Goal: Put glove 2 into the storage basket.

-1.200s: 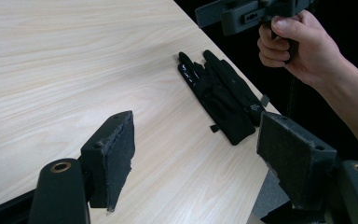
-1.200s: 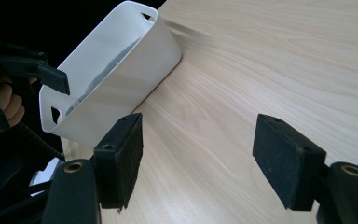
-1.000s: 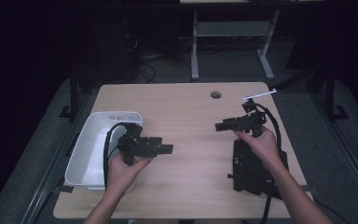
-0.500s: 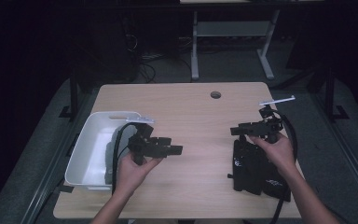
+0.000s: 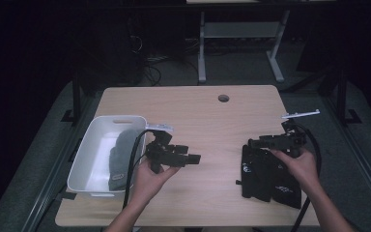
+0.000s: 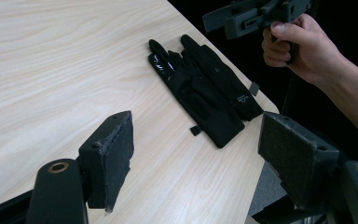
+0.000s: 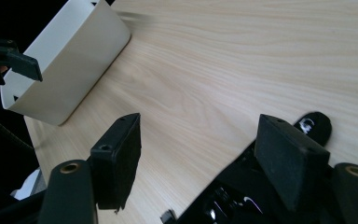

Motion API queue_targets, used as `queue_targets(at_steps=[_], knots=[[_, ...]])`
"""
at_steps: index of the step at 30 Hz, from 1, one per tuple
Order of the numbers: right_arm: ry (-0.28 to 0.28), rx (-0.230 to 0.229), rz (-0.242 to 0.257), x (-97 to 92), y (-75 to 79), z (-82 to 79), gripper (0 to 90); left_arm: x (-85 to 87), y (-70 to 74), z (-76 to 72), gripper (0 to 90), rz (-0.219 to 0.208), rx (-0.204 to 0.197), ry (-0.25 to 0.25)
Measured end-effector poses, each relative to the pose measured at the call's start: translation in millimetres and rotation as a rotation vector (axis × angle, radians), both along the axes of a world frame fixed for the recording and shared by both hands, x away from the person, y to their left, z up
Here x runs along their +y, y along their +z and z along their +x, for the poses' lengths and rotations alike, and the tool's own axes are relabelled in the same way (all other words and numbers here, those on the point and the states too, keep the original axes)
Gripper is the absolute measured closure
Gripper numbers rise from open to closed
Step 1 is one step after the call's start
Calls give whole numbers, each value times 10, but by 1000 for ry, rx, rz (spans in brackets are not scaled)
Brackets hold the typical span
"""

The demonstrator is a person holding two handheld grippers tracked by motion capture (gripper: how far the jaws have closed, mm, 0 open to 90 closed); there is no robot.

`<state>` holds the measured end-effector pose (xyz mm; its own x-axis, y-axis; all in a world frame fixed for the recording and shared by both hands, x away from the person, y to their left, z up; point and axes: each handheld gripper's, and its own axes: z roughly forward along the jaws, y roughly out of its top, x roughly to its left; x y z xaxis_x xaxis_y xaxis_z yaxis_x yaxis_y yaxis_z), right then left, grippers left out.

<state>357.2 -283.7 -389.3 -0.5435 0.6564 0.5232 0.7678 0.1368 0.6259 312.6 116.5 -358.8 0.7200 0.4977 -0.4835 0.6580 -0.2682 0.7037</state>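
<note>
Now black gloves [image 5: 269,176] lie flat on desk [image 5: 207,116], directly beneath right hand-held gripper [image 5: 253,143], fingers of gloves pointing toward far desk edge. Right hand-held gripper jaws wide apart, nothing between them, hovering above glove fingertips [image 7: 313,125]. Left hand-held gripper [image 5: 193,158] well apart from gloves, across bare wood, jaws wide, nothing held, aimed toward gloves [image 6: 204,88]. White bin [image 5: 92,153] just behind left hand-held gripper, at desk edge, grey cloth [image 5: 121,157] lying inside.
</note>
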Motion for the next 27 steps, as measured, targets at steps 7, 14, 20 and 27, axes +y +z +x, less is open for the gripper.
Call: queue_targets(at_steps=[7,14,20,27], knots=[[-29,12,-12,-159,-126,-93,310,-135,-59,-20,262,4,0,-20],[-63,41,-34,-362,-325,-238,310,-266,-110,-44,261,7,-3,-36],[-77,33,-57,-475,-398,-321,310,-379,-154,-63,261,14,-5,-52],[-88,17,-96,-595,-450,-418,310,-487,-221,-75,258,13,-3,-66]])
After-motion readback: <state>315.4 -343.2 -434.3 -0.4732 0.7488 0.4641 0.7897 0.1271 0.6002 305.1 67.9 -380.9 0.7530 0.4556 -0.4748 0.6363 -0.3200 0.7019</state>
